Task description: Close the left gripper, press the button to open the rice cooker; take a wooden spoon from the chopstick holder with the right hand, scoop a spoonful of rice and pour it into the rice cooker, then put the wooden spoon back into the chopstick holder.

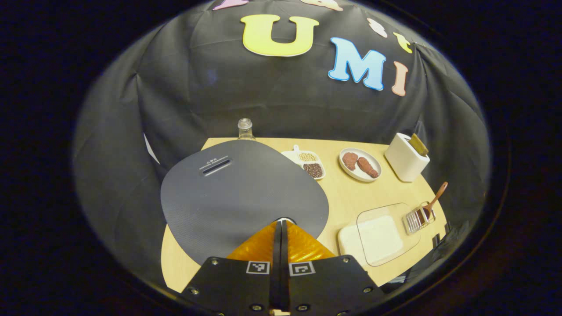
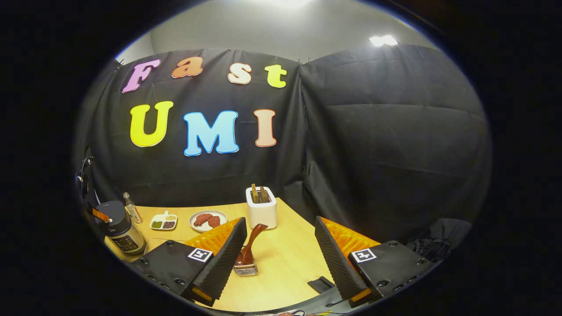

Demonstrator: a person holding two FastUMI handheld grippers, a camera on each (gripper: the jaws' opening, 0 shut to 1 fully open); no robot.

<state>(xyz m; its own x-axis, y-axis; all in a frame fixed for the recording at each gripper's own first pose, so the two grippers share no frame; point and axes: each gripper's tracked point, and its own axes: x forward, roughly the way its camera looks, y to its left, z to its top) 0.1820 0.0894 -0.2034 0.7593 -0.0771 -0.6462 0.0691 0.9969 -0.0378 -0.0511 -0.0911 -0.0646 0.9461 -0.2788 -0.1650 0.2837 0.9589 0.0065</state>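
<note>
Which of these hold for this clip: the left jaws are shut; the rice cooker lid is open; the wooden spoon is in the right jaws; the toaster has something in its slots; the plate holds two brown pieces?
1. The left gripper has its jaws shut. True.
2. The dark grey rice cooker lid stands open. False: it is down, with the left gripper at its front edge.
3. The right gripper holds the brown wooden spoon. False: its jaws are open and the spoon stands in the small slatted chopstick holder.
4. The white toaster has something in its slots. True.
5. The white oval plate holds two brown pieces. True.
</note>
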